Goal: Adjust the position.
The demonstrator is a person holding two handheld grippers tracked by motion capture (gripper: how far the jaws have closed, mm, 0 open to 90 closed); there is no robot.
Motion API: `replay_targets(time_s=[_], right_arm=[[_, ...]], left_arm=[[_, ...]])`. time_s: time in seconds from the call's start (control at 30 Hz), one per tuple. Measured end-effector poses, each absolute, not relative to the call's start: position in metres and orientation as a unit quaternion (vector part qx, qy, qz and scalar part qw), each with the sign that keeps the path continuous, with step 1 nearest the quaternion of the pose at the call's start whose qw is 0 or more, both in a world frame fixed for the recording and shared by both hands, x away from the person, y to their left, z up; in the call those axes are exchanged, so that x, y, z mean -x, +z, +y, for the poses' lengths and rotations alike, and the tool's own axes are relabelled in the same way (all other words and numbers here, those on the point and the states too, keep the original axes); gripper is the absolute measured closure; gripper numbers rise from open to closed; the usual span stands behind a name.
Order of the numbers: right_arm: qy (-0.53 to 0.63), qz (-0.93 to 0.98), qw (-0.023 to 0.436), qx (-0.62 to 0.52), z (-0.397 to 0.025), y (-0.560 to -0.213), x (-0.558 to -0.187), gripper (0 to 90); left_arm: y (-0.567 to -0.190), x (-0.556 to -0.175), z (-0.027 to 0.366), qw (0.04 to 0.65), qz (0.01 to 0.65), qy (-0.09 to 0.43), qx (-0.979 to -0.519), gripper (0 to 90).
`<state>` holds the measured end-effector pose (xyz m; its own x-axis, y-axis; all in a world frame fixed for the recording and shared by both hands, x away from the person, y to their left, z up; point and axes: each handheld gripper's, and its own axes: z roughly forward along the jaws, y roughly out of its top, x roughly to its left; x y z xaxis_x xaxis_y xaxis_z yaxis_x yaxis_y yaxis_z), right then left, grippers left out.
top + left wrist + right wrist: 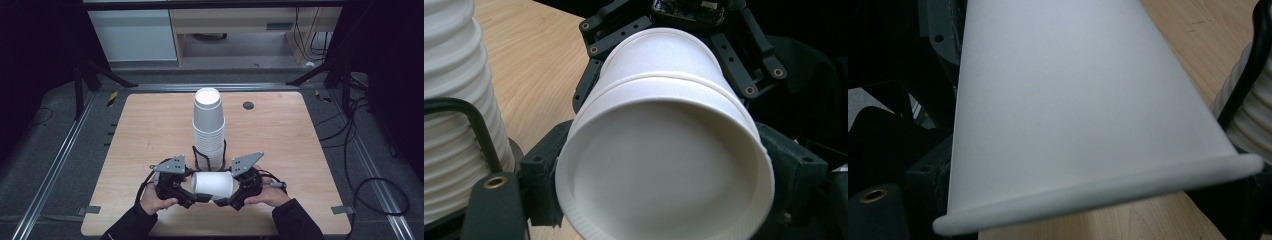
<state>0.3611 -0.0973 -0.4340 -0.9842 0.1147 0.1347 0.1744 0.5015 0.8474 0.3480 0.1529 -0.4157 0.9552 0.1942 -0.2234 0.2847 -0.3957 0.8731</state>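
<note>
I hold a white paper cup (213,184) on its side between my two grippers, low over the near edge of a wooden table (150,130). In the left gripper view it looks like two cups (664,150) nested one inside the other, since a second rolled rim circles the wall behind the first; I cannot be fully sure.

My left gripper (192,196) is clamped on the wide, open end, one black jaw on each side of the rim. My right gripper (227,201) comes in from the other side, and the left gripper view shows its jaws pressed against the wall of the narrow, closed end. In the right gripper view the smooth white wall (1073,115) runs away from me, with a rolled rim near the camera.

Just behind the cups, a tall stack of white paper cups (208,127) stands mouth down in a black wire holder (200,159) near the table's middle.

I judge these cups to be very light and thin-walled, easy to crush or dent, and smooth enough to slip. The rolled rim is the stiffest part, so it is the safest place to pinch; the base is firm too. The middle of the wall would buckle. To part nested cups I would squeeze gently and pull straight along the axis.
</note>
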Motion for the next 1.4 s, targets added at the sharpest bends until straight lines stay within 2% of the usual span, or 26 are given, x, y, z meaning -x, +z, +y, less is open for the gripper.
replay_targets(time_s=[0.1,0.13,0.27,0.47,0.83,1.27,1.4], right_arm=[[-0.491,-0.867,0.03,0.083,-0.098,-0.434,-0.361,9.4],[-0.49,-0.867,0.029,0.084,-0.099,-0.434,-0.362,9.4],[-0.482,-0.872,0.015,0.086,-0.103,-0.431,-0.362,9.4],[-0.453,-0.888,-0.015,0.074,-0.107,-0.417,-0.367,9.3],[-0.357,-0.933,-0.026,0.025,-0.079,-0.403,-0.377,9.2],[-0.281,-0.959,-0.023,-0.018,-0.049,-0.409,-0.373,9.1],[-0.279,-0.96,-0.027,-0.024,-0.046,-0.409,-0.372,8.9]], left_arm=[[-0.414,-0.348,0.153,0.519,0.143,-0.037,-0.842,18.2],[-0.413,-0.348,0.154,0.519,0.143,-0.034,-0.842,14.8],[-0.405,-0.348,0.163,0.518,0.146,-0.025,-0.842,14.8],[-0.404,-0.351,0.171,0.486,0.153,-0.007,-0.86,13.0],[-0.418,-0.356,0.164,0.435,0.146,-0.02,-0.888,11.6],[-0.425,-0.356,0.159,0.405,0.138,-0.031,-0.904,14.9],[-0.425,-0.355,0.158,0.404,0.133,-0.032,-0.904,21.0]])
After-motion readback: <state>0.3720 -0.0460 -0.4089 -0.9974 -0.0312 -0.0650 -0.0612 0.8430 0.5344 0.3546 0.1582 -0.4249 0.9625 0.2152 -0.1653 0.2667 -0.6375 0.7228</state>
